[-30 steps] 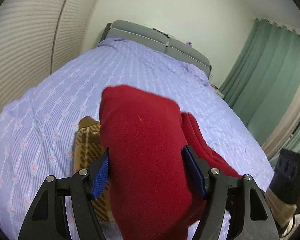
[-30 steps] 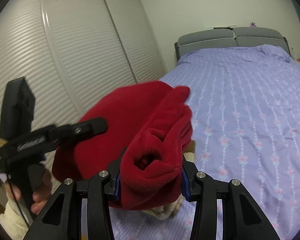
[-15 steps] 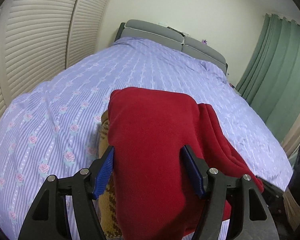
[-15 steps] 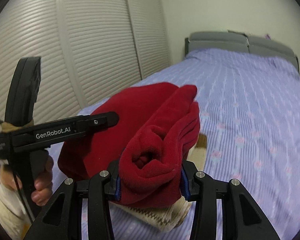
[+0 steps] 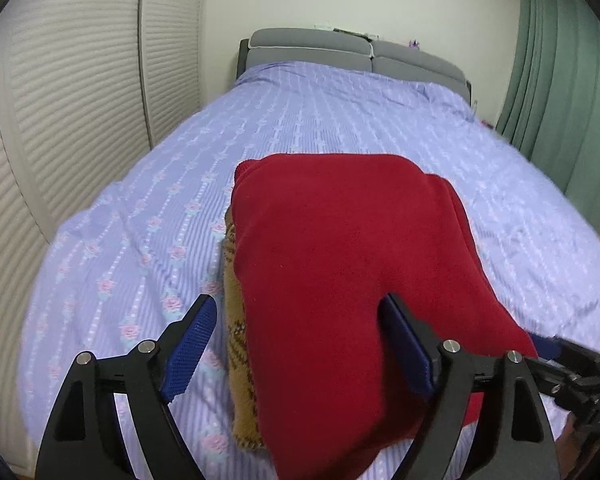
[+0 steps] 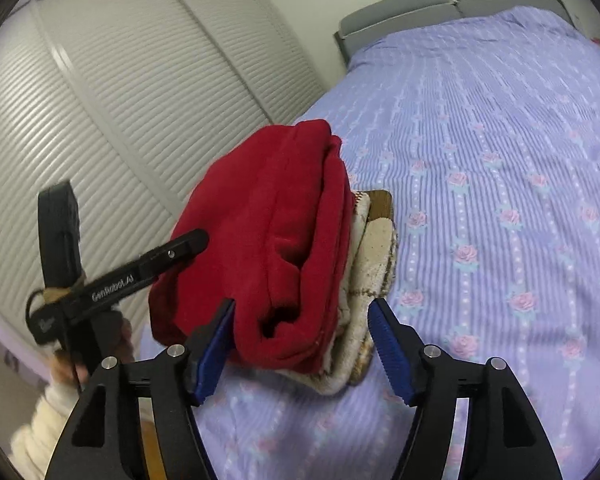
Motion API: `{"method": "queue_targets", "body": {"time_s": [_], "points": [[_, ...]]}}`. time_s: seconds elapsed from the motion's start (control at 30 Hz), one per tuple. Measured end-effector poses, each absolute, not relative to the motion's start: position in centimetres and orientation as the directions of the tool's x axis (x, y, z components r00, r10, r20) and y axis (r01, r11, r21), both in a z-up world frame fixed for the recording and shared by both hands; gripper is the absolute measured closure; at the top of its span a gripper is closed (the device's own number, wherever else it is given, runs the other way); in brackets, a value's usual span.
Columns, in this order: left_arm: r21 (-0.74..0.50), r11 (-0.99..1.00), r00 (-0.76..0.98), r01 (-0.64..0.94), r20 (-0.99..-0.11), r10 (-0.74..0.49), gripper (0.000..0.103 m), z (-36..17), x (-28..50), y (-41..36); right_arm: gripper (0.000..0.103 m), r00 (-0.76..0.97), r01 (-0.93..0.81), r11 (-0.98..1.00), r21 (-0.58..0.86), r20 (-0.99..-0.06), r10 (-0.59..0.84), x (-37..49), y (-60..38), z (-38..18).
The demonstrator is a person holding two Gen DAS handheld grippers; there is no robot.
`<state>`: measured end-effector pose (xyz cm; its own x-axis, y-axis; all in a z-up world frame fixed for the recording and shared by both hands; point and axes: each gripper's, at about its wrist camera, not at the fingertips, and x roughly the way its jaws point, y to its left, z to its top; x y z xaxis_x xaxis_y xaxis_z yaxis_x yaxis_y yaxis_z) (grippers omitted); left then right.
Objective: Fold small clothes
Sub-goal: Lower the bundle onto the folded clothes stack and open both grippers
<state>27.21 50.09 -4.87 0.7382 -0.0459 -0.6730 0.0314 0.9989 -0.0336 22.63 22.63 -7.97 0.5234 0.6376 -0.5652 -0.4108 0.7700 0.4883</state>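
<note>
A folded red fleece garment [image 5: 340,264] lies on a folded tan patterned knit [image 5: 236,320], both resting on the bed. My left gripper [image 5: 298,348] straddles the red garment's near end, its jaws opening. Its left pad [image 5: 188,348] stands clear of the cloth and its right pad touches the cloth's edge. In the right wrist view the red garment [image 6: 268,232] sits on the knit [image 6: 376,248]. My right gripper [image 6: 302,352] frames the stack's end, jaws opening, with its right pad clear of the cloth. The left gripper [image 6: 192,242] reaches in beside the stack, held by a hand [image 6: 100,348].
The bed's lilac floral cover [image 5: 300,120] stretches far ahead to a grey headboard [image 5: 340,46]. White louvred wardrobe doors [image 5: 60,120] stand close along the left side of the bed. Green curtains [image 5: 560,60] hang at the right. The right gripper [image 5: 560,356] shows at the lower right.
Both grippers have come down with the red garment, which now rests on the tan knit. Both pairs of jaws have spread apart and no longer squeeze the cloth.
</note>
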Motion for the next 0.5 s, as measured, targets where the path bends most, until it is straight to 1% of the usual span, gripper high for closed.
{"method": "queue_targets", "body": {"time_s": [0.13,0.27,0.3,0.33,0.4,0.43,0.47,0.5], "points": [[0.031,1.0,0.742,-0.005,-0.67,0.024,0.018,-4.0,26.2,49.1,0.036,0.516,-0.411,0.759,0.505,-0.558,0.65,21.7,20.8,-7.5],[0.069,0.997,0.763,-0.03,-0.642,0.068,0.018,-2.5,24.3,47.7,0.035,0.567,-0.431,0.788,0.44,-0.547,0.615,20.2,18.8,-5.9],[0.08,0.996,0.767,-0.042,-0.636,0.083,0.018,-2.2,23.9,47.3,0.032,0.58,-0.427,0.793,0.434,-0.542,0.609,19.7,17.7,-5.2],[0.092,0.994,0.773,-0.054,-0.626,0.1,0.018,-1.5,23.2,46.6,0.026,0.586,-0.423,0.796,0.432,-0.539,0.605,19.5,17.0,-4.9],[0.109,0.992,0.78,-0.058,-0.616,0.113,0.018,-0.7,22.2,45.2,0.02,0.617,-0.409,0.815,0.41,-0.535,0.578,18.9,15.1,-3.9],[0.117,0.992,0.79,-0.054,-0.602,0.114,0.016,0.0,21.2,44.0,0.017,0.63,-0.406,0.825,0.394,-0.533,0.565,18.5,14.3,-3.3],[0.129,0.99,0.789,-0.057,-0.602,0.124,0.011,0.3,20.8,43.2,0.015,0.644,-0.404,0.833,0.378,-0.53,0.552,18.1,13.4,-2.9],[0.143,0.988,0.786,-0.055,-0.604,0.132,0.01,0.7,20.2,42.0,0.012,0.659,-0.398,0.847,0.353,-0.532,0.532,17.7,12.5,-2.4]]}}
